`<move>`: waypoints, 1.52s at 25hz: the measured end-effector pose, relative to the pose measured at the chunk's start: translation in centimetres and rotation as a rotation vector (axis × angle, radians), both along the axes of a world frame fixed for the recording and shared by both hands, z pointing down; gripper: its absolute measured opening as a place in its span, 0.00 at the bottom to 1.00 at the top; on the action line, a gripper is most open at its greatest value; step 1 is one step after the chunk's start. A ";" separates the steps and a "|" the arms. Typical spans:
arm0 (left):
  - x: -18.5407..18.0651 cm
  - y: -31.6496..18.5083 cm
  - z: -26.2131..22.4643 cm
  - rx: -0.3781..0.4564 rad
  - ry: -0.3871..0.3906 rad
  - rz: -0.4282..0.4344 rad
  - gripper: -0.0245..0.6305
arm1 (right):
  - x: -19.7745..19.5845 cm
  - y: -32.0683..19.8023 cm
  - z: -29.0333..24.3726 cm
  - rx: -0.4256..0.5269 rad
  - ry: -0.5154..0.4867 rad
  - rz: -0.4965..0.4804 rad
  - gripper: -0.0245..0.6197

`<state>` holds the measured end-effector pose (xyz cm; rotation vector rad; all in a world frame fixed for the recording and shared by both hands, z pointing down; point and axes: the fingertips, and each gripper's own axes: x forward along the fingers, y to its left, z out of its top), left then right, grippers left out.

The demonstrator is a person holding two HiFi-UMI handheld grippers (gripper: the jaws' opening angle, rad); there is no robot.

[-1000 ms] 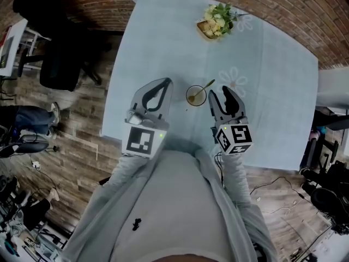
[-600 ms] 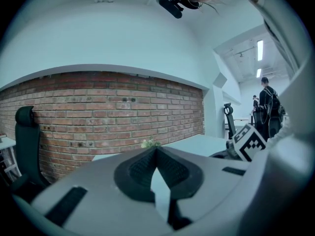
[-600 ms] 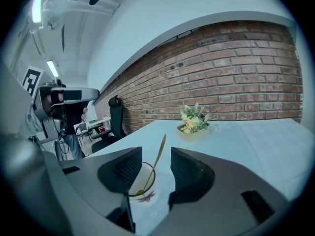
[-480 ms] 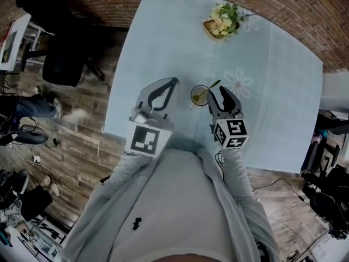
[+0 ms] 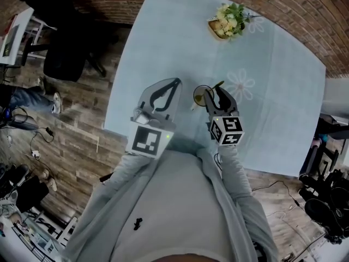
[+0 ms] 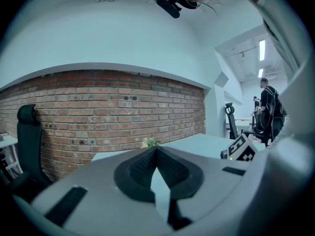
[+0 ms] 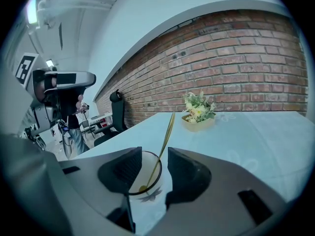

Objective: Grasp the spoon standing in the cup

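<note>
A small glass cup (image 5: pixel 199 96) stands on the light blue table (image 5: pixel 272 91), with a gold spoon (image 5: pixel 214 87) leaning in it, handle up and to the right. In the right gripper view the cup (image 7: pixel 142 180) sits just beyond the jaws and the spoon (image 7: pixel 164 141) rises through the gap between them. My right gripper (image 5: pixel 215 93) (image 7: pixel 153 155) is open, its tips at the cup's right rim, touching nothing that I can see. My left gripper (image 5: pixel 173 83) (image 6: pixel 156 150) hangs left of the cup, shut and empty.
A pot of flowers (image 5: pixel 228 22) (image 7: pixel 198 113) stands at the table's far side by the brick wall. A black office chair (image 5: pixel 61 64) is on the wooden floor to the left. The table's near edge runs under my grippers. People stand far off in the room.
My right gripper has moved forward and left, up to the cup, so the spoon handle now stands between its open jaws. The left gripper has hardly moved.
</note>
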<state>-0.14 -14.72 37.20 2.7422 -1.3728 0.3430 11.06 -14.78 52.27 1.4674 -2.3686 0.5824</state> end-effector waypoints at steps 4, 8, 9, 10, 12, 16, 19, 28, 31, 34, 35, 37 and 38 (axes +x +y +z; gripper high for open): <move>-0.5 0.1 0.3 -0.009 -0.005 -0.010 0.07 | -0.3 -0.6 0.1 0.000 0.000 -0.007 0.31; -0.8 0.3 0.6 -0.018 -0.012 -0.014 0.07 | -0.3 -1.1 -0.1 0.007 -0.007 0.004 0.31; -0.8 0.3 0.6 -0.019 -0.012 -0.015 0.07 | -0.2 -1.2 -0.2 0.010 -0.008 0.006 0.31; -0.8 0.2 0.6 -0.019 -0.012 -0.017 0.07 | -0.2 -1.2 -0.3 0.012 -0.008 0.007 0.31; -0.8 0.2 0.6 -0.019 -0.007 -0.019 0.07 | 0.0 -1.2 -0.4 0.015 -0.007 0.013 0.30; -0.7 0.2 0.5 -0.022 -0.001 -0.018 0.07 | 0.3 -1.2 -0.3 0.016 -0.006 0.025 0.25; -0.6 0.1 0.6 -0.021 -0.002 -0.012 0.07 | 0.3 -1.1 -0.3 0.016 0.000 0.023 0.13; -0.3 0.2 0.4 -0.015 -0.001 0.004 0.07 | -0.3 -1.0 -0.9 0.023 -0.030 -0.003 0.09; -0.5 0.1 0.4 -0.013 0.003 -0.001 0.07 | -0.7 -1.0 -1.3 0.026 -0.055 -0.014 0.07; -0.6 0.1 0.3 -0.012 0.007 -0.006 0.07 | -0.9 -1.0 -1.4 0.022 -0.063 -0.026 0.06; -0.6 0.2 0.3 -0.010 0.008 -0.007 0.07 | -0.9 -0.9 -1.4 0.018 -0.069 -0.027 0.06; -0.6 0.2 0.1 -0.006 0.009 -0.007 0.07 | -0.8 -0.9 -1.6 0.015 -0.076 -0.026 0.06; -0.6 0.2 0.1 -0.005 0.008 -0.005 0.07 | -0.8 -0.8 -1.7 0.017 -0.076 -0.026 0.06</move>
